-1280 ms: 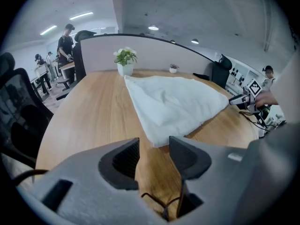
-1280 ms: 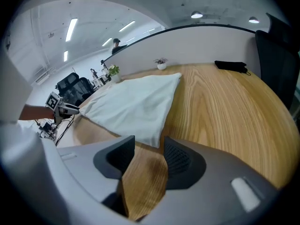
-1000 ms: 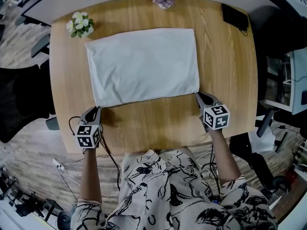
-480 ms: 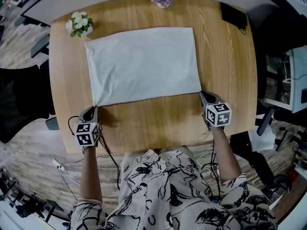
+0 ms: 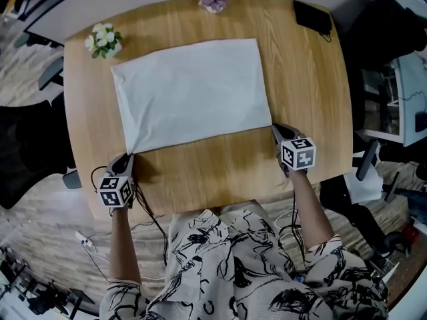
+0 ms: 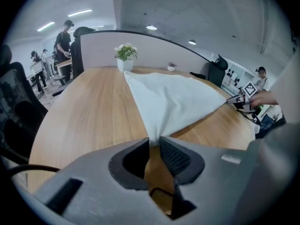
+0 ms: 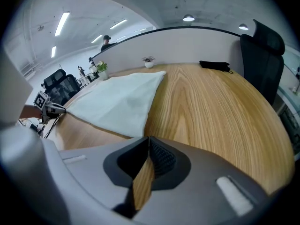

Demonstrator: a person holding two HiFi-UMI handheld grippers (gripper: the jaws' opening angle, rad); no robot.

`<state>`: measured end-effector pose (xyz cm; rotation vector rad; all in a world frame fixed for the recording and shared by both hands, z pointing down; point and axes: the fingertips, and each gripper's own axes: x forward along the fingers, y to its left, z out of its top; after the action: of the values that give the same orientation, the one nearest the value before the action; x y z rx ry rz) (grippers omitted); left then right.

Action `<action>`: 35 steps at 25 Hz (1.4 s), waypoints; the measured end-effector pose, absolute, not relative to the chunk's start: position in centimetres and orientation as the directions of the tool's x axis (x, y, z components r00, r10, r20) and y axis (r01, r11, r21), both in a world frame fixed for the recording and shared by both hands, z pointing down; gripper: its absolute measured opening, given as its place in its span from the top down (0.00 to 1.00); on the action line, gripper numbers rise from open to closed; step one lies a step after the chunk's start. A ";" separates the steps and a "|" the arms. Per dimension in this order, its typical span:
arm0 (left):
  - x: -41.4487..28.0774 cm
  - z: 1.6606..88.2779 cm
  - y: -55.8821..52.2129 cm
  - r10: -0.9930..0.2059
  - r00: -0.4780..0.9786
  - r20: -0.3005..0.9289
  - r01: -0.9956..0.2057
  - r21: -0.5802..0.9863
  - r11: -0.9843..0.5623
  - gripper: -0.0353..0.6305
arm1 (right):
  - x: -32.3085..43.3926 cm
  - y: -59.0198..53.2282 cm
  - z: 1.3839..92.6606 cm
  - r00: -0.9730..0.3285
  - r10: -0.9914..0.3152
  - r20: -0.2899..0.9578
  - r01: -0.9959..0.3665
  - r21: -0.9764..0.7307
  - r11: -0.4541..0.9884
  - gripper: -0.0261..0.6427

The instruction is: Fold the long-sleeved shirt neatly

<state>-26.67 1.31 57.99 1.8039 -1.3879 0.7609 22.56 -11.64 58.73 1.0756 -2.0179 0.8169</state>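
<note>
The white shirt, folded into a flat rectangle, lies on the wooden table. My left gripper is at its near left corner, which is drawn out into a point. In the left gripper view that corner of the shirt runs between the jaws of the left gripper. They have just been opening a little but still pinch the cloth. My right gripper is shut at the near right corner. In the right gripper view the shirt ends right at the closed tips of the right gripper.
A small pot of white flowers stands at the far left corner. A little pink plant sits at the far edge and a black object at the far right. Office chairs stand round the table.
The shirt's near left corner is now drawn out into a sharper point towards the left gripper. The right gripper has shifted slightly with its corner. The near edge looks tauter.
</note>
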 end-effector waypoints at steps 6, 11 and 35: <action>-28.8 55.2 2.4 -0.648 0.194 0.736 -0.981 0.139 -0.135 0.64 | 22.3 -11.4 53.5 -0.481 -0.551 0.682 -0.857 -0.235 0.458 0.76; -29.2 45.4 1.4 -0.841 0.112 0.530 -0.992 0.015 -0.122 0.94 | 21.2 -12.1 41.7 -0.548 -0.736 0.398 -0.836 -0.224 0.501 0.95; -14.4 16.3 18.6 -1.000 0.025 -0.016 -0.996 -0.084 -0.023 0.95 | 31.9 7.5 17.7 -0.526 -0.846 -0.089 -0.844 -0.067 0.532 0.95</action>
<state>-14.45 18.57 16.31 2.2984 -2.2436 0.0762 31.93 7.50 17.74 1.5761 -2.8447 0.0249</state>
